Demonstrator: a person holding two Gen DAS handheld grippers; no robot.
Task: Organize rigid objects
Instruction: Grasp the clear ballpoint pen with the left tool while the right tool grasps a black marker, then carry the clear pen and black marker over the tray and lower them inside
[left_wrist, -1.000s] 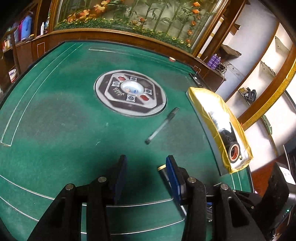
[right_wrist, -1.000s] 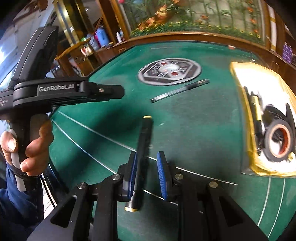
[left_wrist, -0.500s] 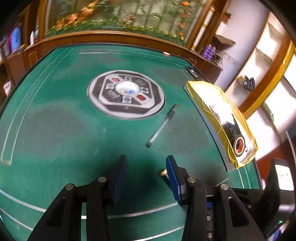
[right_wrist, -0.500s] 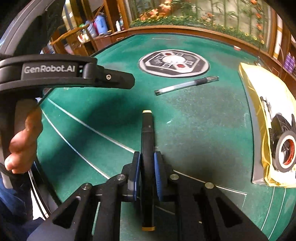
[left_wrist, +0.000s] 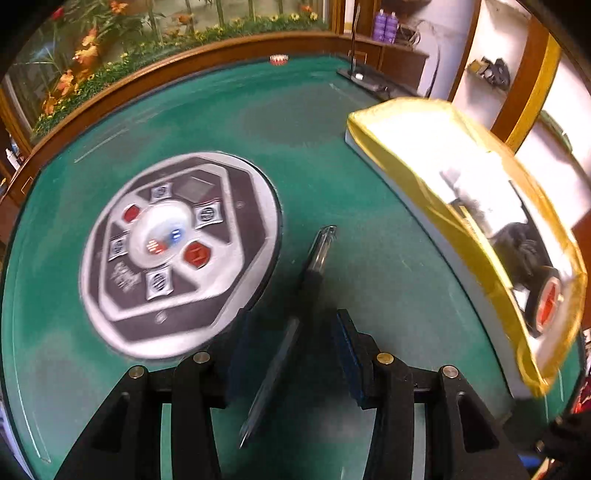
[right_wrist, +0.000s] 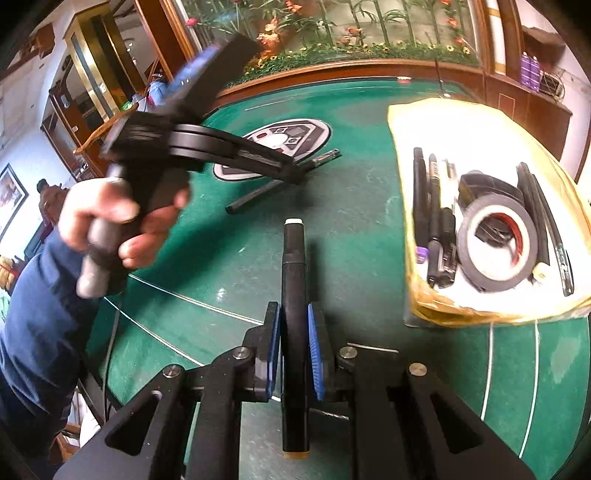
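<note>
Marker (right_wrist: 293, 295) clamped in right gripper (right_wrist: 293, 347) jaws — pen (left_wrist: 295, 314) between left's.

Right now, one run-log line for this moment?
right gripper: shut on marker | left gripper: open, straddling pen | tray: partly filled

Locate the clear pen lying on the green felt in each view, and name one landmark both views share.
Left wrist: clear pen at centre, running between the open left gripper's fingers.
Right wrist: clear pen upper centre, partly hidden by the left gripper.
Shared landmark: round control panel beside the pen.
</note>
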